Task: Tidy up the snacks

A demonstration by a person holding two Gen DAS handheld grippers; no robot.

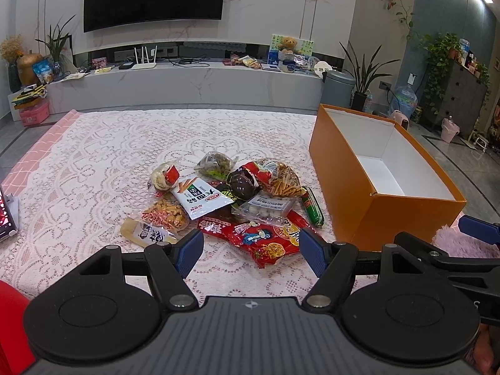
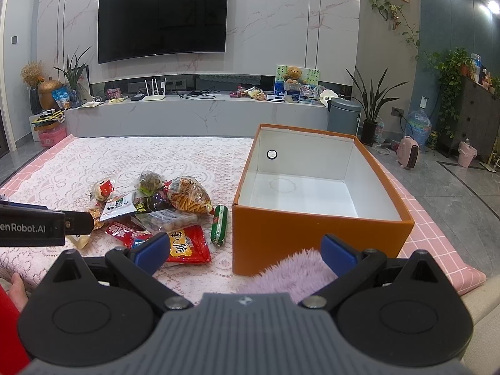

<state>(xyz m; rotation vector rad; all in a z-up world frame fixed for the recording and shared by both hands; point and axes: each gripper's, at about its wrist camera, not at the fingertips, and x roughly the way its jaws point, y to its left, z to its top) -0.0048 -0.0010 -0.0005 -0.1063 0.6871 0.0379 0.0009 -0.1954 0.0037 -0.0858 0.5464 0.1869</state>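
Observation:
A heap of snacks lies on the lace cloth: a red packet (image 1: 265, 237), a white-and-green packet (image 1: 203, 198), a clear bag of stick crisps (image 1: 281, 178), a green sausage (image 1: 312, 207) and several others. My left gripper (image 1: 251, 251) hovers open just in front of the heap, with nothing between its fingers. To the right stands an empty orange box (image 1: 343, 187) with a white inside. My right gripper (image 2: 246, 251) is open before the orange box (image 2: 312, 231), apart from the red packet (image 2: 187, 243) and the green sausage (image 2: 219, 225).
A fluffy lilac item (image 2: 290, 272) lies under my right gripper at the table's near edge. A screen device (image 1: 7, 215) stands at the far left. A hand (image 2: 17, 290) and a red sleeve show at the lower left. Beyond the table are a TV console (image 2: 200, 115) and a grey bin (image 2: 343, 115).

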